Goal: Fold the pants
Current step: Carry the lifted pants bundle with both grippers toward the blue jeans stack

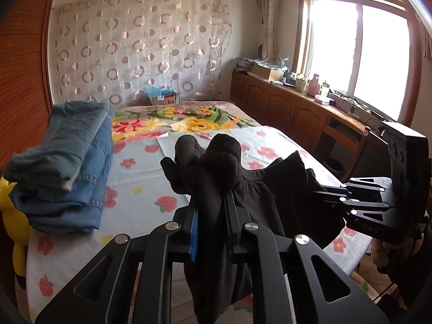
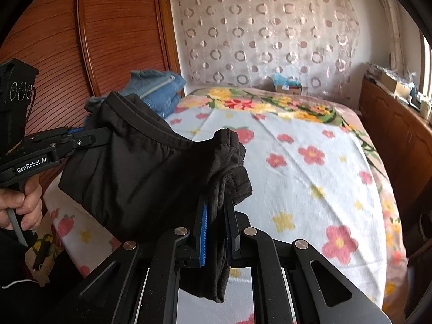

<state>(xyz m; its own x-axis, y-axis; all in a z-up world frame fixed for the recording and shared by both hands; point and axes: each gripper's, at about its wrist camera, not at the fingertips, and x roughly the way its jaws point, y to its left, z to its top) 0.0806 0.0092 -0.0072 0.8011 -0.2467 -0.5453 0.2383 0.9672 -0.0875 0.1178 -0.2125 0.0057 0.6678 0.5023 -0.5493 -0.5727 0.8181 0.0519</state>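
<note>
A pair of black pants (image 1: 272, 197) hangs in the air above the bed, stretched by the waistband between my two grippers. My left gripper (image 1: 212, 205) is shut on one bunched end of the waistband. My right gripper (image 2: 217, 216) is shut on the other end; the pants (image 2: 140, 172) sag between them and a fold hangs down below the fingers. The left gripper also shows in the right wrist view (image 2: 89, 137), and the right gripper shows in the left wrist view (image 1: 324, 191), both clamped on the black cloth.
The bed carries a white floral sheet (image 2: 310, 167) and a flowered blanket (image 1: 189, 118) at the far end. A stack of folded blue jeans (image 1: 70, 167) lies at the bed's left edge. A wooden cabinet (image 1: 297, 113) runs along the right wall under the window.
</note>
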